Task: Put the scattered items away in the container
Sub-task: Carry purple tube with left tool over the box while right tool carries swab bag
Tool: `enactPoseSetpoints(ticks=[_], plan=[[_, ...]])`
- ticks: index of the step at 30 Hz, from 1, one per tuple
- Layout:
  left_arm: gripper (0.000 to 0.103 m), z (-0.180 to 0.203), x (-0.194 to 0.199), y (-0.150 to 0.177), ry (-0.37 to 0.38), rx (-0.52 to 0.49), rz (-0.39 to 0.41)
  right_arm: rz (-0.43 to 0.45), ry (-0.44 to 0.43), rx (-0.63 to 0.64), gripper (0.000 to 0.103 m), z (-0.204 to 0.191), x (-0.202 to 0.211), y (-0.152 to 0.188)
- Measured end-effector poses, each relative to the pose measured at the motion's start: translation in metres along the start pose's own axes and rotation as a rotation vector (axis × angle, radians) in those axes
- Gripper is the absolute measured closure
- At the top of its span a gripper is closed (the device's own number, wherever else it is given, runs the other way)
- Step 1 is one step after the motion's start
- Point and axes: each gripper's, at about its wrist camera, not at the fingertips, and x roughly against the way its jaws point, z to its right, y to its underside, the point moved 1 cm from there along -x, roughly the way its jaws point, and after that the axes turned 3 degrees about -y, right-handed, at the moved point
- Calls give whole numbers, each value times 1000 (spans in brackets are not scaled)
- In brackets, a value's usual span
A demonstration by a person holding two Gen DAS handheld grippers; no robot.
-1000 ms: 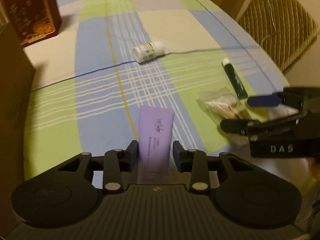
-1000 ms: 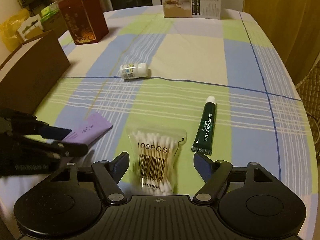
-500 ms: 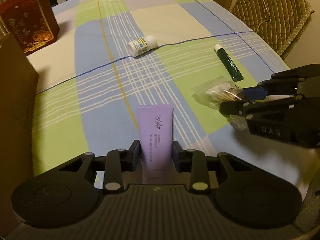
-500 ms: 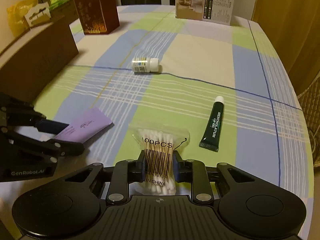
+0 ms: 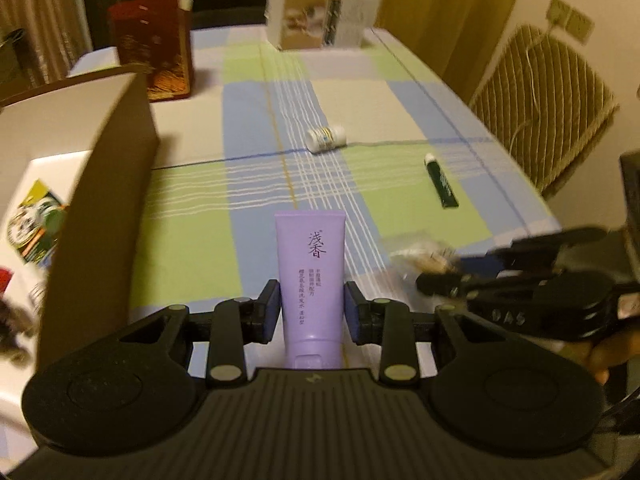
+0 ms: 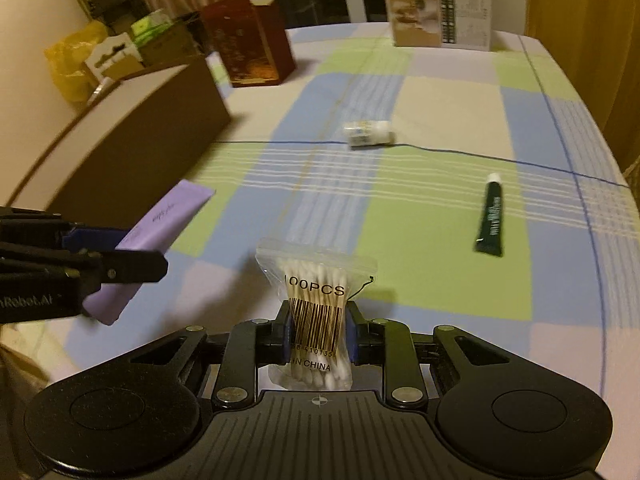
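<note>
- The left hand-held gripper (image 5: 311,314) is clenched on a purple tube (image 5: 311,276), pinching its lower half so the flat end points up the middle of the left wrist frame, clear of the worktop (image 5: 192,236).
- The right hand-held gripper (image 6: 317,338) is clenched on a bag of cotton swabs (image 6: 316,304), squeezing it at the barcode, with the zip end standing above the fingers.
- Step in hand, as I judge it: both picks are made and both items are being carried to the container.
- The container looks to be the open cardboard box (image 5: 108,168) at the left of the left wrist frame; a few packets already lie inside it.
- Next move calls for lifting each item over the box's near wall, which stands between the tube and the opening, then letting go above the inside.
- The two grippers are near each other, so they should go in one after the other to avoid bumping.
- Still on the worktop: a small white bottle (image 6: 370,134) lying on its side at centre, and a dark green lip-gel tube (image 6: 491,216) to the right, well apart.
- Beyond them stand a dark red box (image 6: 250,42) and a white printed box (image 6: 438,10), out of the way.
</note>
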Motion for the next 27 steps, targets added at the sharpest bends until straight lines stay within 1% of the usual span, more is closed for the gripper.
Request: enactPoseSetpoints(ticks=[3, 6, 9, 13, 16, 22, 27], plan=[[75, -11, 24, 3, -10, 43, 34, 18, -36, 9, 75, -18, 7, -6], [75, -26, 49, 3, -26, 85, 80, 37, -69, 30, 75, -38, 13, -19], [75, -43, 72, 4, -68, 100, 110, 60, -106, 66, 75, -61, 19, -36], [75, -69, 93, 7, -126, 129, 125, 83, -159, 106, 75, -89, 25, -58], [75, -88, 107, 9, -160, 153, 143, 85, -208, 137, 75, -108, 27, -71], [75, -124, 125, 7, -235, 176, 151, 70, -270, 224, 75, -148, 17, -90], [75, -148, 133, 2, -285, 170, 152, 76, -314, 291, 75, -181, 5, -111]])
